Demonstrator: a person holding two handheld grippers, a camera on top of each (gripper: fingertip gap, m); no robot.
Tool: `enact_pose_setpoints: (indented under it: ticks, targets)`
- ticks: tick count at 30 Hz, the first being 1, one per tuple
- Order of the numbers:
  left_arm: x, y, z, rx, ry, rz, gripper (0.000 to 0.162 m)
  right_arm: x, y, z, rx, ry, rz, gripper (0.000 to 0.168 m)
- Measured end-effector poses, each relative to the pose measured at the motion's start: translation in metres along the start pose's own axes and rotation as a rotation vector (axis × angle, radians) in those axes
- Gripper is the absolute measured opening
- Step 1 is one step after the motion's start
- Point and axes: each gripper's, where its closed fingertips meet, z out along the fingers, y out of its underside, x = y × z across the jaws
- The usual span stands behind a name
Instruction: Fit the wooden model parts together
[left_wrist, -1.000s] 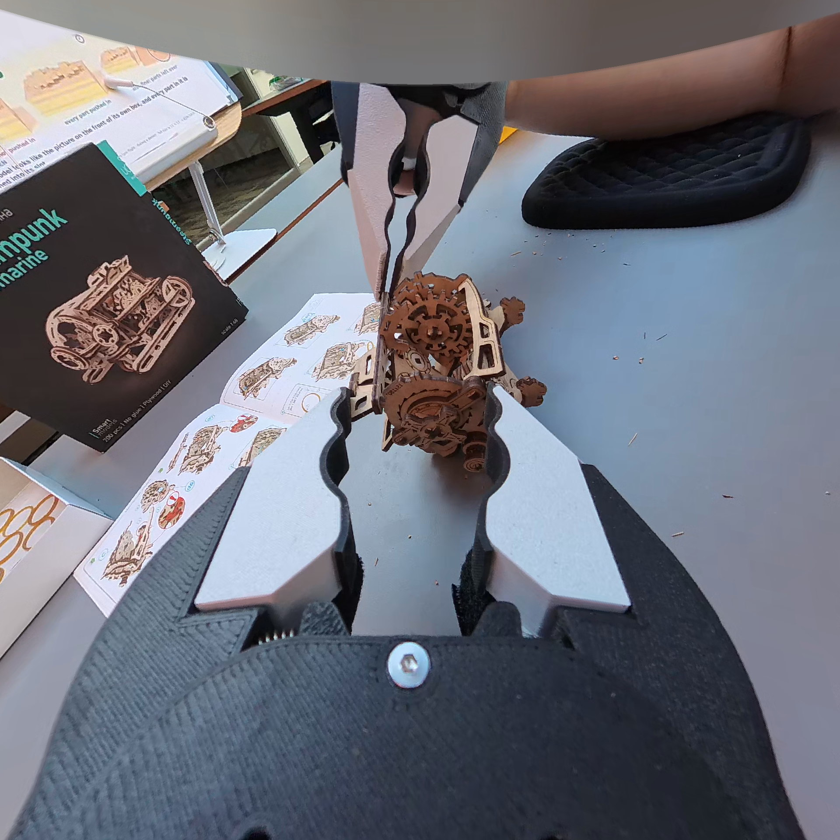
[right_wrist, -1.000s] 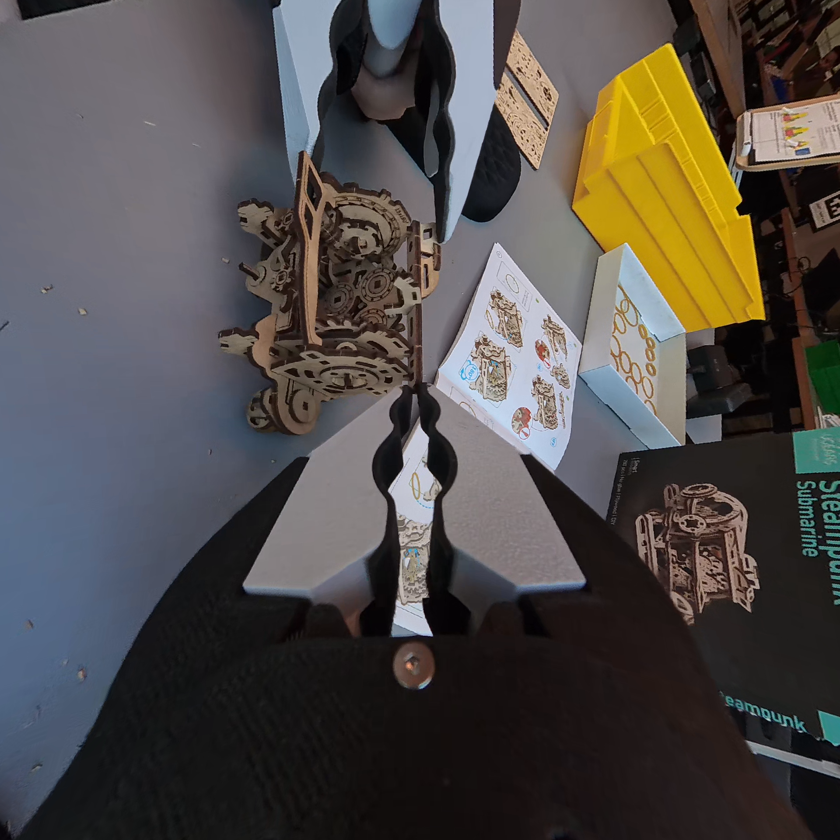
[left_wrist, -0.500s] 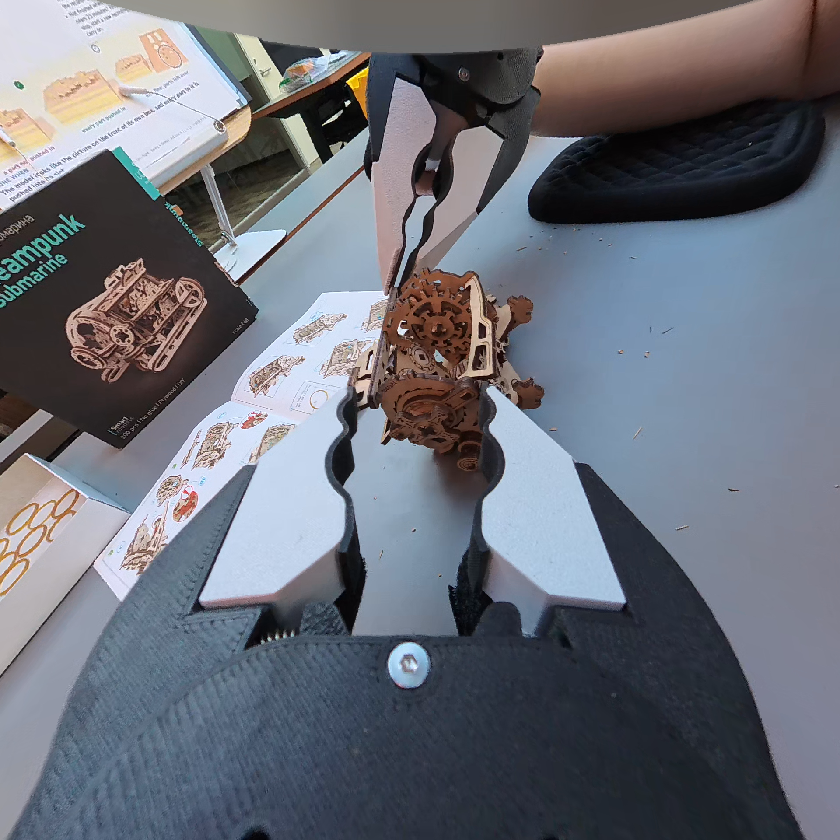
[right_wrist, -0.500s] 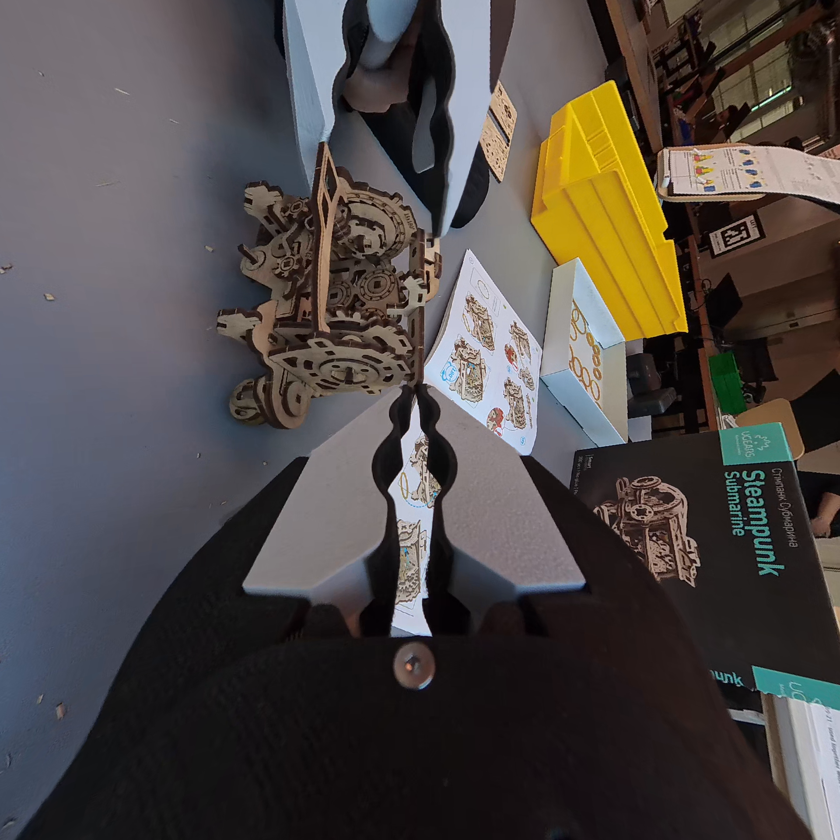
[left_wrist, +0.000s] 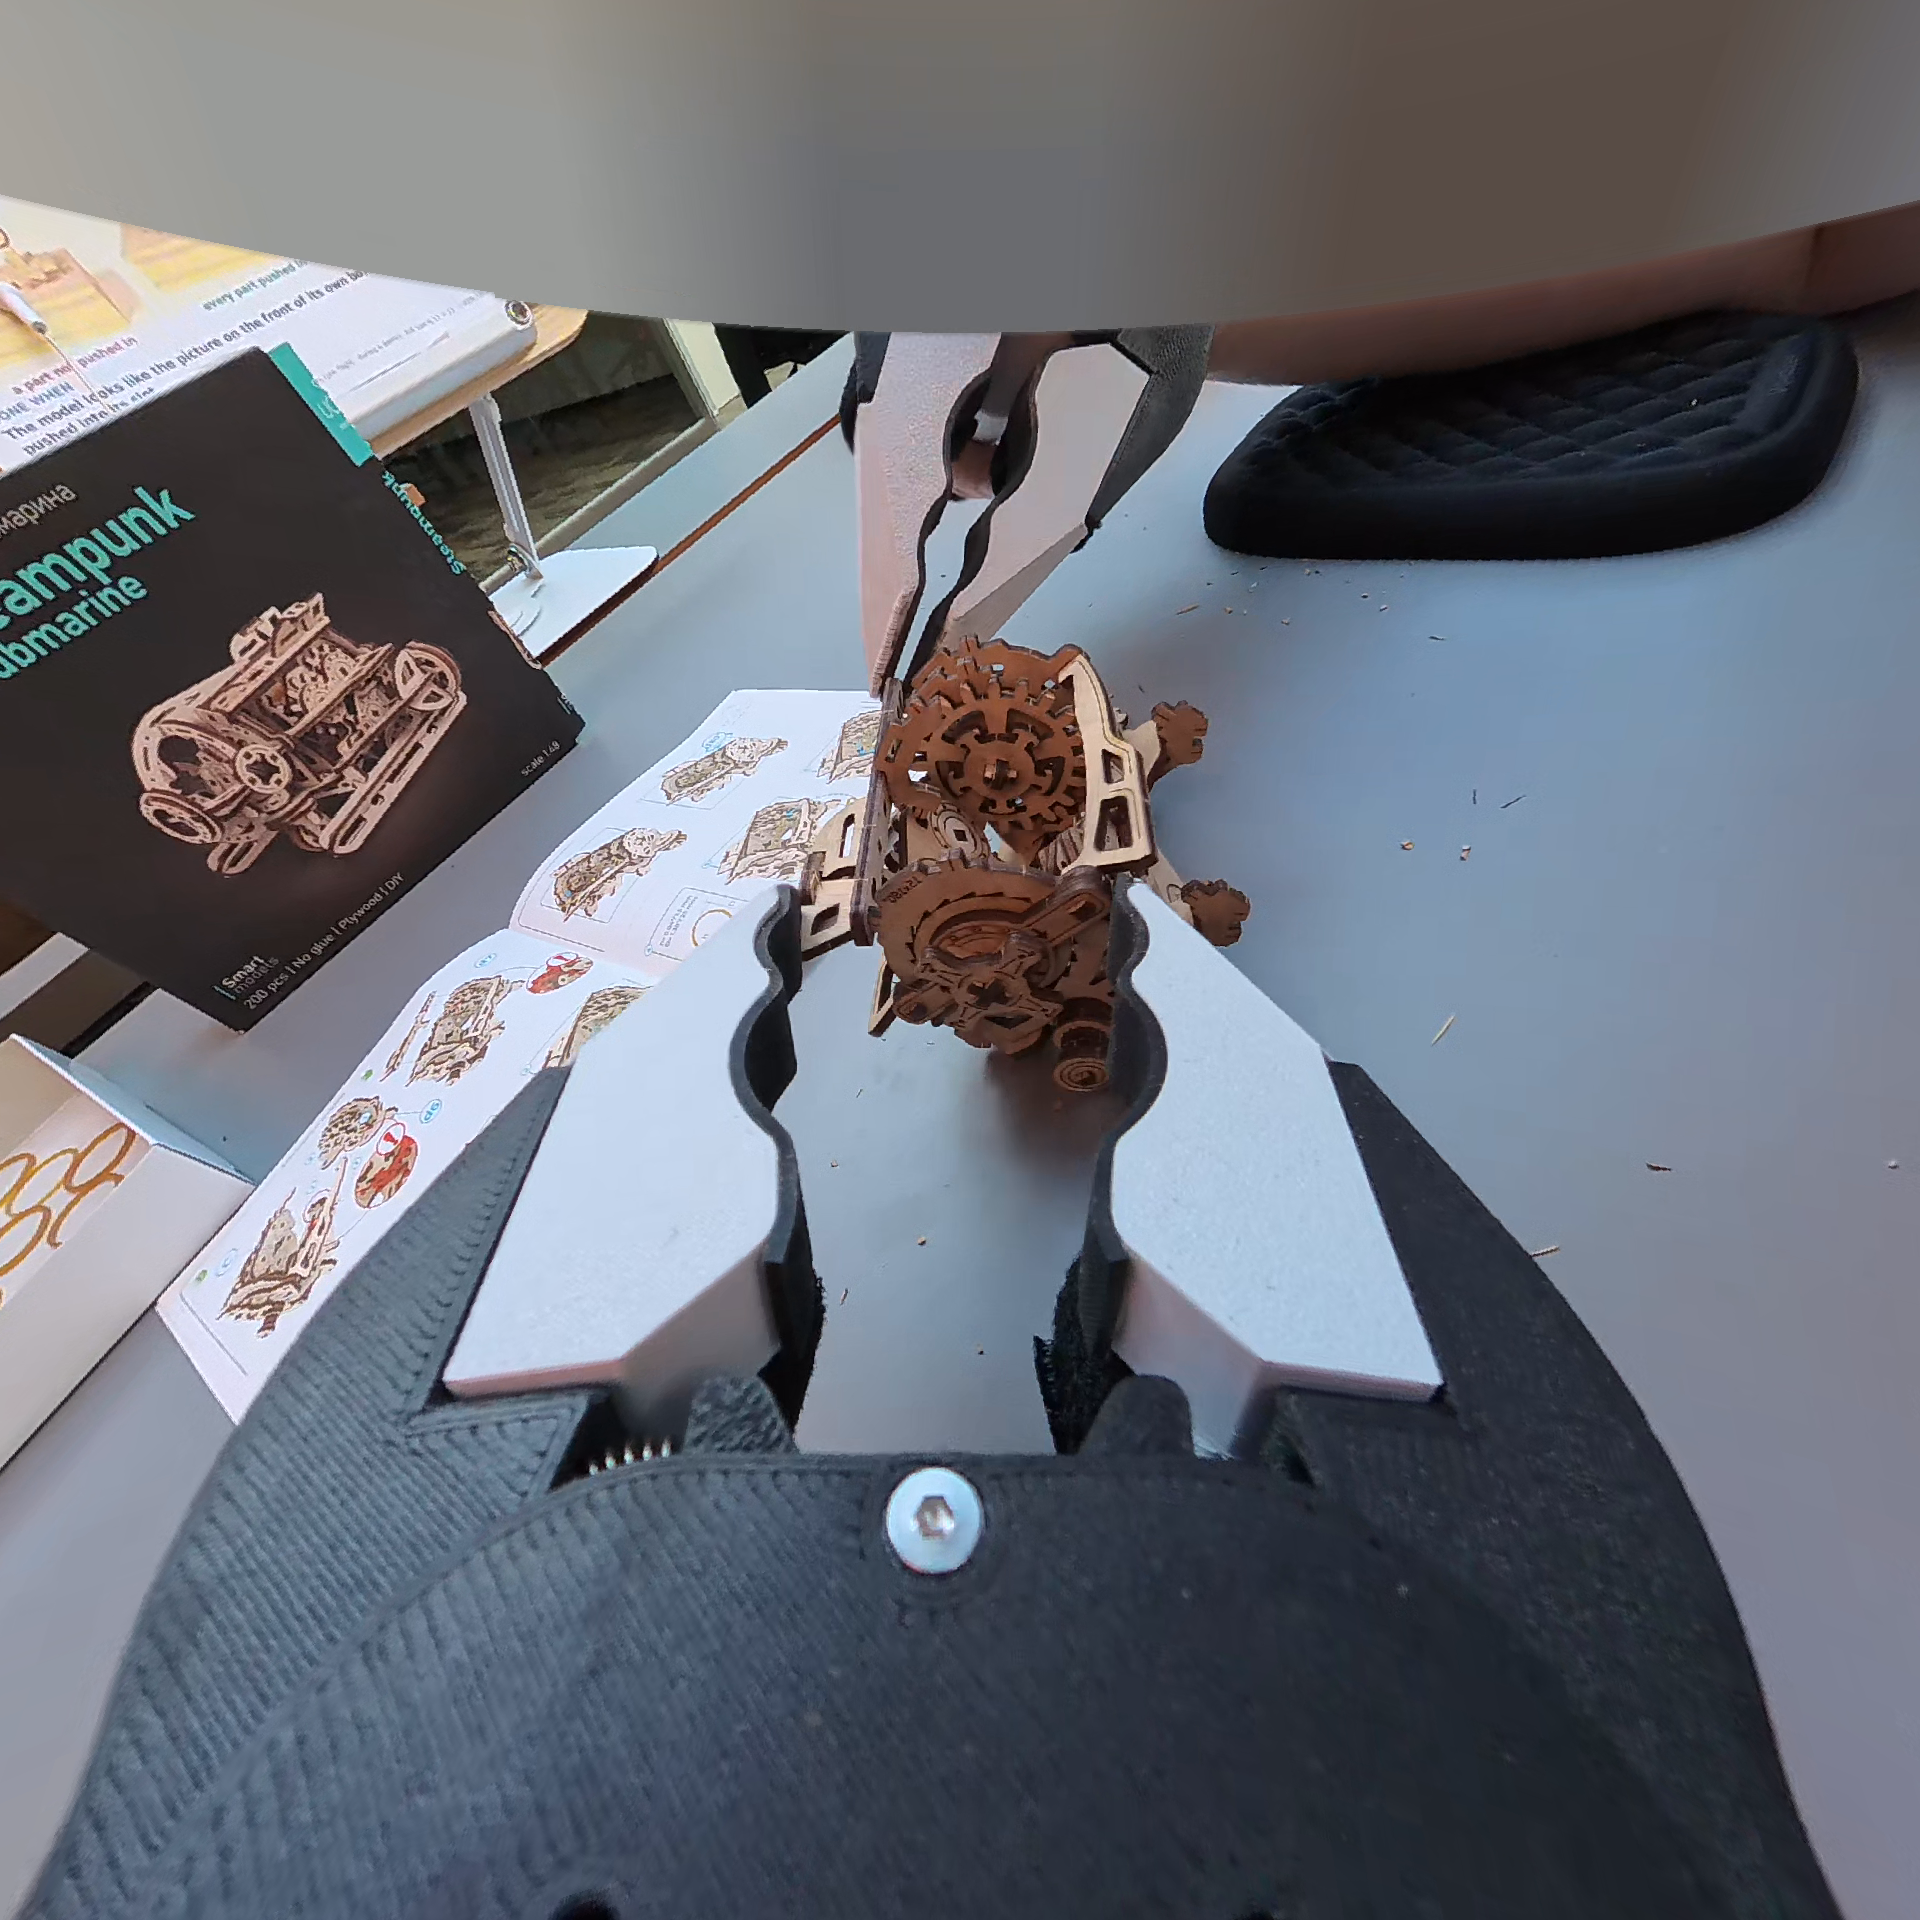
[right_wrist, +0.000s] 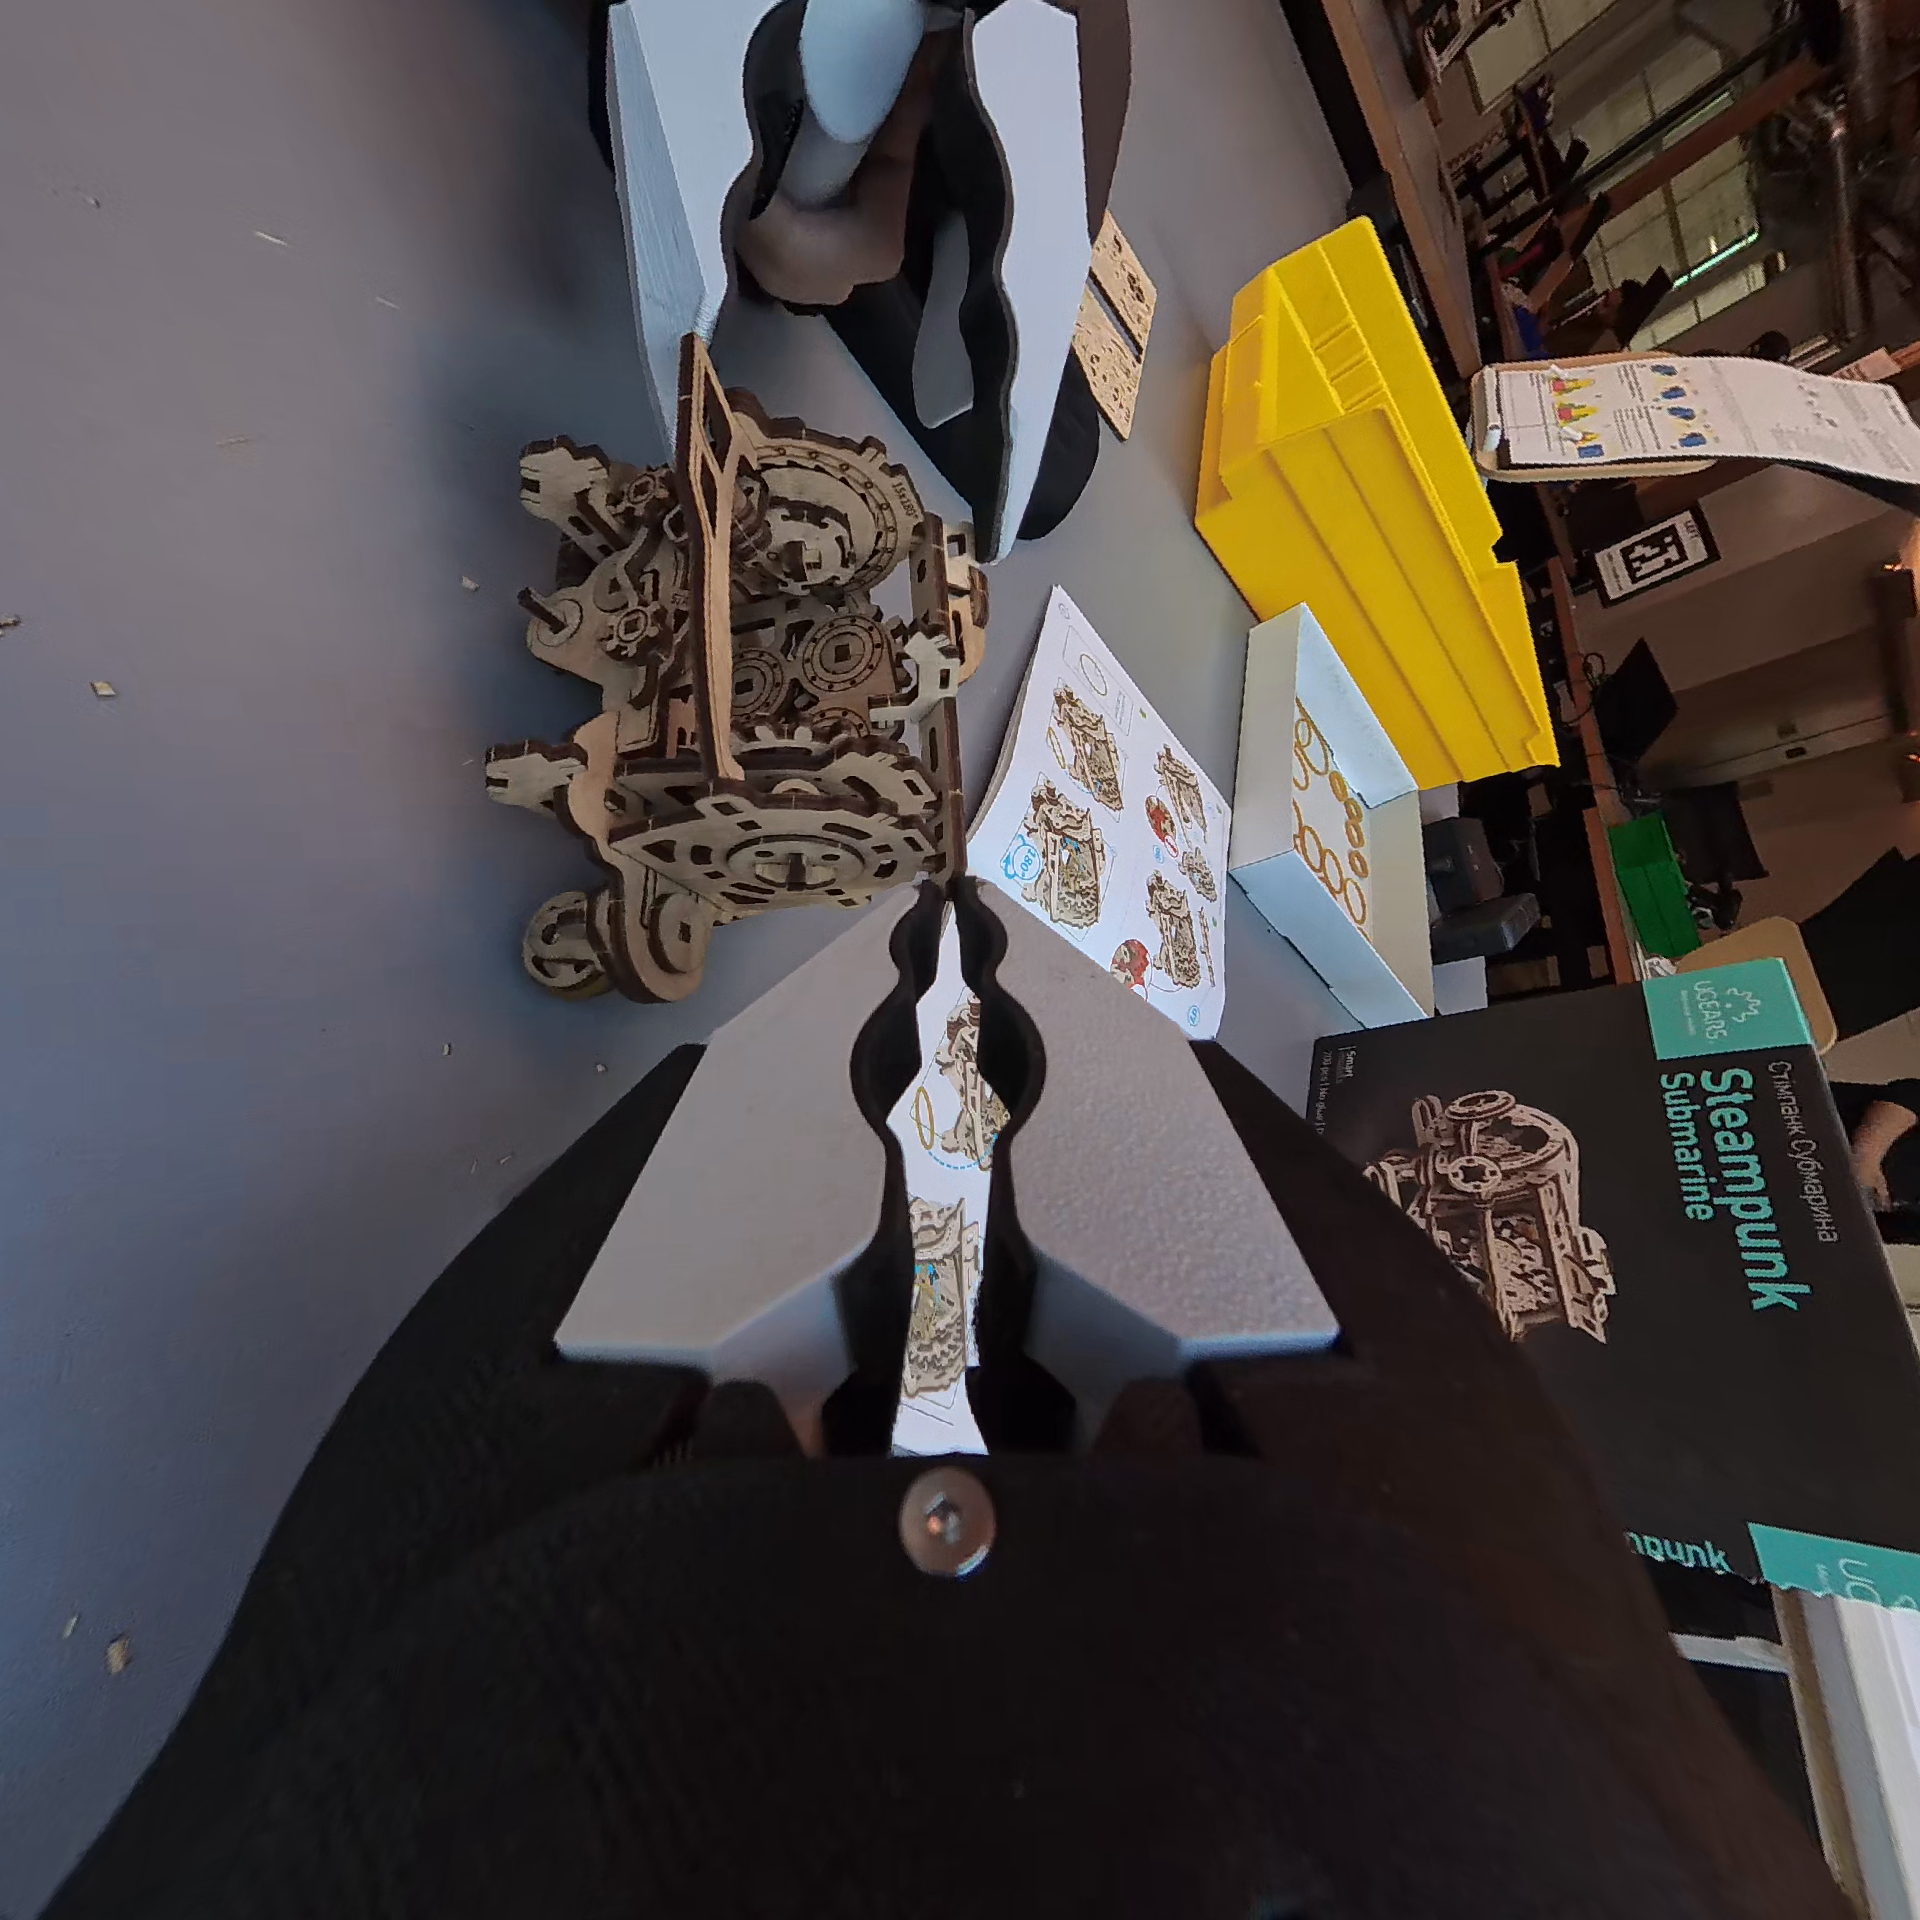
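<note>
Left wrist view: left claw spread wide, empty, wooden model dead ahead at its tips on the worktop. Right claw nearly clenched, seemingly pinching the model's thin side panel, which runs straight away from its tips; right looks nearer.

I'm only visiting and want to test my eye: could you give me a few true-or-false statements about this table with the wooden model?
1. The wooden model stands on the grey table. True.
2. The left gripper is shut tight. False: its jaws stand wide apart, either side of the model.
3. An open instruction booklet lies beside the model. True.
4. The bin is green. False: it is yellow.
5. The right gripper has its jaws nearly together at the model's edge. True.
</note>
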Motion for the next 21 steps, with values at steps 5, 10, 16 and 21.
enact_pose_setpoints:
  ticks: [5, 10, 16, 21]
  targets:
    - [0.000, -0.001, -0.002, 0.006, -0.025, 0.001, 0.059, 0.000, -0.001, 0.000, 0.011, 0.003, 0.002, 0.003]
    - [0.000, -0.004, -0.007, 0.020, -0.027, -0.059, 0.070, 0.000, -0.002, 0.001, 0.009, 0.001, 0.002, 0.003]
    - [0.004, -0.014, -0.007, 0.046, -0.017, -0.102, 0.081, -0.001, -0.002, 0.003, 0.007, -0.005, 0.005, 0.003]
    - [0.008, -0.017, -0.004, 0.073, -0.002, -0.122, 0.078, -0.001, -0.003, 0.002, 0.012, -0.002, -0.004, 0.003]
